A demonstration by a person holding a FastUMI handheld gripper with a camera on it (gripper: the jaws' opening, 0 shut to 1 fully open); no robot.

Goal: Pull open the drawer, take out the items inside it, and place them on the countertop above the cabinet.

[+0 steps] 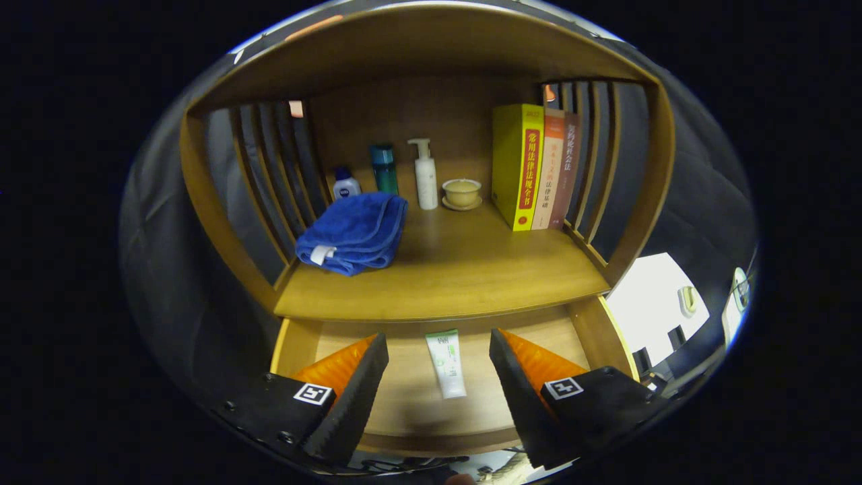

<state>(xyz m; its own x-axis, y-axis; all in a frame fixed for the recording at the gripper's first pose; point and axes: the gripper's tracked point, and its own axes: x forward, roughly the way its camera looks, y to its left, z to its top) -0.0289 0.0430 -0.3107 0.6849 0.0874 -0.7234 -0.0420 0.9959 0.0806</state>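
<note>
Your hand-held gripper [438,377] is spread wide and released, with nothing between its fingers [350,397] and nothing touching them. It hangs above the pulled-open drawer [404,417], looking down and forward into it. On the drawer floor, between the two fingers and slightly ahead of them, lies a white tube [446,364] with a green end; its far end sits just under the front edge of the desk [458,276] above the cabinet. Whether anything else lies in the drawer you cannot tell, because the fingers cover its left and right corners and the desk's edge hides its back part. Beyond the drawer, on the desk, a folded blue towel [353,232] rests near the left slatted side. Behind the towel stand a small white bottle with a blue cap [345,183], partly hidden by the towel, a dark teal bottle [384,168] and a white pump bottle [425,175]. Just beside the pump bottle is a pale bowl on a saucer [462,193]. Three books [535,168] stand upright against the right slatted side, the yellow one nearest the bowl.
</note>
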